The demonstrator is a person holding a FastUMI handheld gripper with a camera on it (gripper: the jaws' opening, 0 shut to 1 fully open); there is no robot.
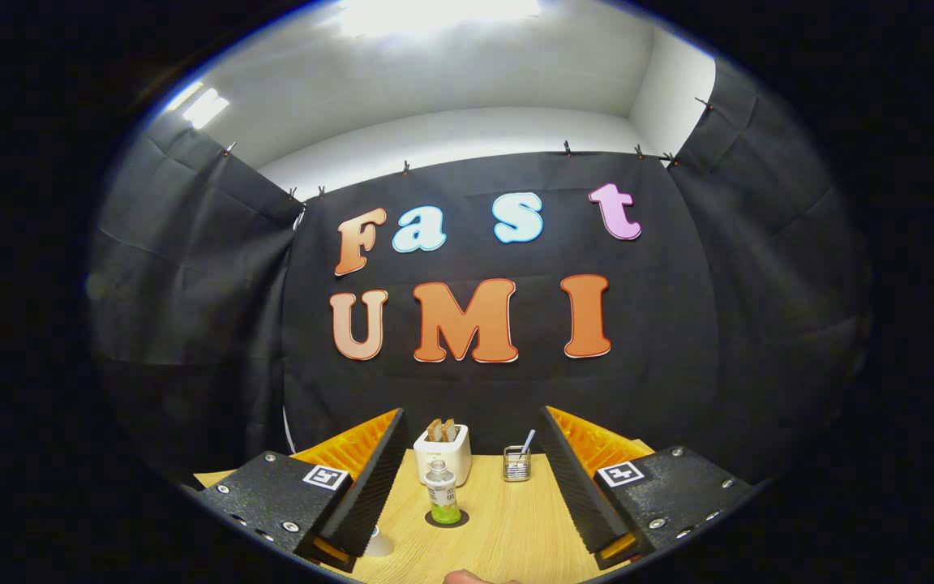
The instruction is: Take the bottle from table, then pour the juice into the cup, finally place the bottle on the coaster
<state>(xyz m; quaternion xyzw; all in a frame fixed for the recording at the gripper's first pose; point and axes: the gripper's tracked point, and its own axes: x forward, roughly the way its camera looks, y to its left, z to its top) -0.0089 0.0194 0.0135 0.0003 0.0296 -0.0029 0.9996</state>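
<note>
1. Gripper view looks along the two fingers over a wooden table, with the gripper held wide apart and gripping nothing.
2. Beside the left finger, low near its base, a pale cup peeks out, mostly hidden behind the finger.
3. Between the fingers, nearer the left one, the bottle stands upright, its long axis vertical and its cap pointing up; it touches neither finger.
4. The bottle sits on a dark round coaster.
5. Just beyond the bottle, a white toaster holds two slices of bread sticking up.
6. Further right, near the right finger, a small clear glass holds a thin utensil leaning to the right.
7. Something pale, perhaps a fingertip, shows at the table's near edge.
</note>
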